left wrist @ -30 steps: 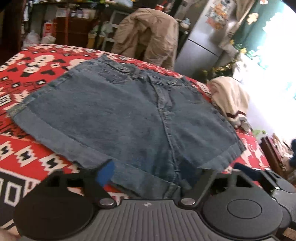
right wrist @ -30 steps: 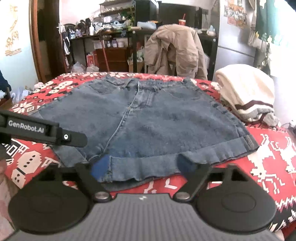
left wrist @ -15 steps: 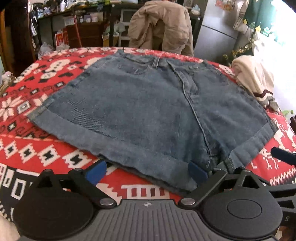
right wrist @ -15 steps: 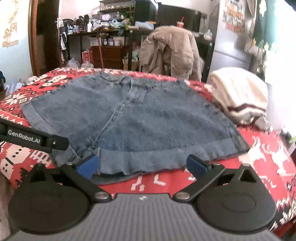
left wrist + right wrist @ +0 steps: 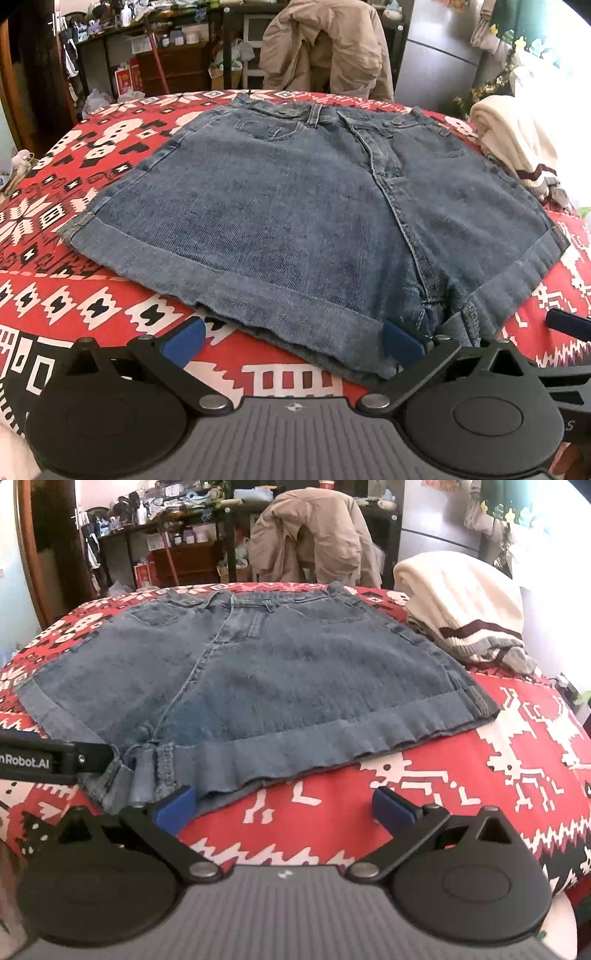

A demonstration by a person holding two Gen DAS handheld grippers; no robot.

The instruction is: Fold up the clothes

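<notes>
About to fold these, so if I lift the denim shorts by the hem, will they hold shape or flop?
The denim shorts will probably drape, though thick cuffs suggest some stiffness. They lie flat on the patterned blanket, so likely drag rather than slide freely.

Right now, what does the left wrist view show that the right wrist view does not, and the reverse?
Only the left wrist view shows the left tool, open at the near cuff of the denim shorts, and both waistband buttons. Only the right wrist view shows the right tool, open over the red patterned cloth, and the reindeer motif. Both share the flat shorts, the cream sweater and the tan jacket.
</notes>
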